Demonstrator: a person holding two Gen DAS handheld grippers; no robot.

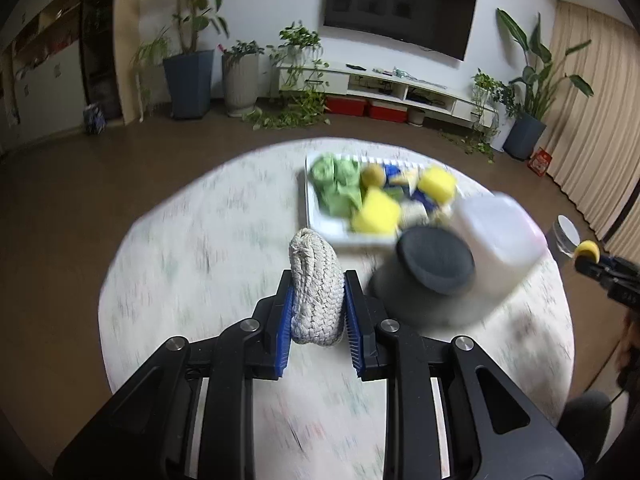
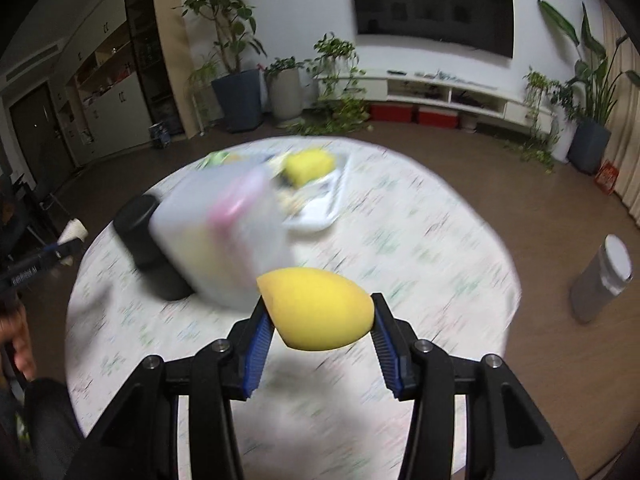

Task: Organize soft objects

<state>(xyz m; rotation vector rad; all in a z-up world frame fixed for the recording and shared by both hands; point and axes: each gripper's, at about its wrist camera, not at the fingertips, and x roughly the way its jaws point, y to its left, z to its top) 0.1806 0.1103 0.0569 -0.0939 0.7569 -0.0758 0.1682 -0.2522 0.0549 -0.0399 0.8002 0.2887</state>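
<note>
My left gripper [image 1: 318, 284] is shut on a white braided rope bundle [image 1: 316, 292], held above the round table [image 1: 180, 260]. In the right wrist view my right gripper [image 2: 318, 304] is shut on a yellow egg-shaped sponge [image 2: 320, 312], also above the table. A white tray [image 1: 320, 220] at the far side holds green cloth [image 1: 338, 184], yellow sponges [image 1: 376, 212] and several small items. A translucent plastic box [image 1: 492, 240] [image 2: 224, 236] and a black cylinder [image 1: 434, 260] [image 2: 148, 240] stand near the tray. The picture is blurred by motion.
The right gripper's tip with the yellow sponge shows at the left view's right edge [image 1: 588, 252]. A grey canister [image 2: 600, 280] stands on the brown floor to the right of the table. Potted plants, a TV and a low white cabinet line the far wall.
</note>
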